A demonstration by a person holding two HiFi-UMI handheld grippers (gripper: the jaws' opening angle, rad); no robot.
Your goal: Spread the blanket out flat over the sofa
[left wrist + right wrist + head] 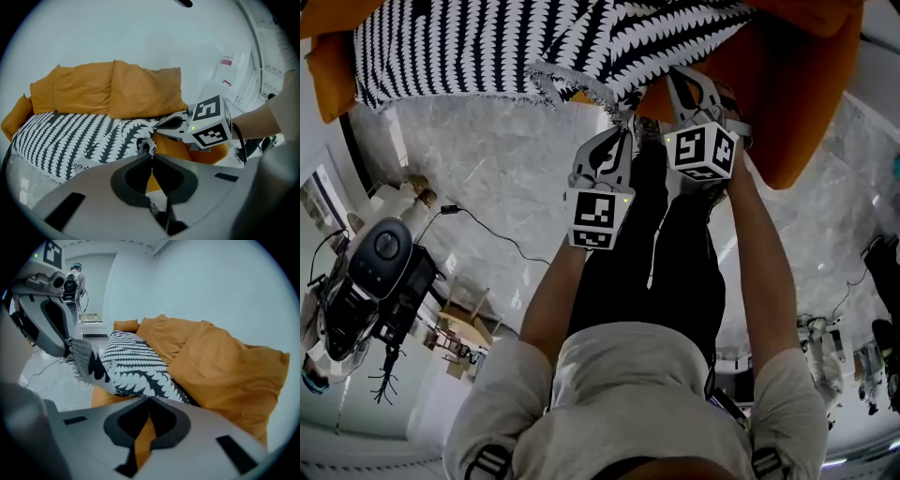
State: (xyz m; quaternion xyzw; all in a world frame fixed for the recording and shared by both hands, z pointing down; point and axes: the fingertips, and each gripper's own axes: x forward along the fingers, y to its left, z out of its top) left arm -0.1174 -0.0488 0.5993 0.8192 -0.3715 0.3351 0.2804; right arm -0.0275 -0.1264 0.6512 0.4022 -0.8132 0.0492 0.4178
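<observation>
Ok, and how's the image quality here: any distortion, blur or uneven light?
Head view: heavy fisheye, the floor bows, but the blanket pattern is sharp. Left gripper view: black corners, the left gripper up close is soft, the sofa is crisp. Right gripper view: same dark rim, the right gripper is blurred. Light looks flat and even in all three.

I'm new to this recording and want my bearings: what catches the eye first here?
A black-and-white zigzag blanket lies partly spread across the orange sofa at the top of the head view. Just below it, the left gripper and right gripper both pinch its near edge, jaws shut.
</observation>
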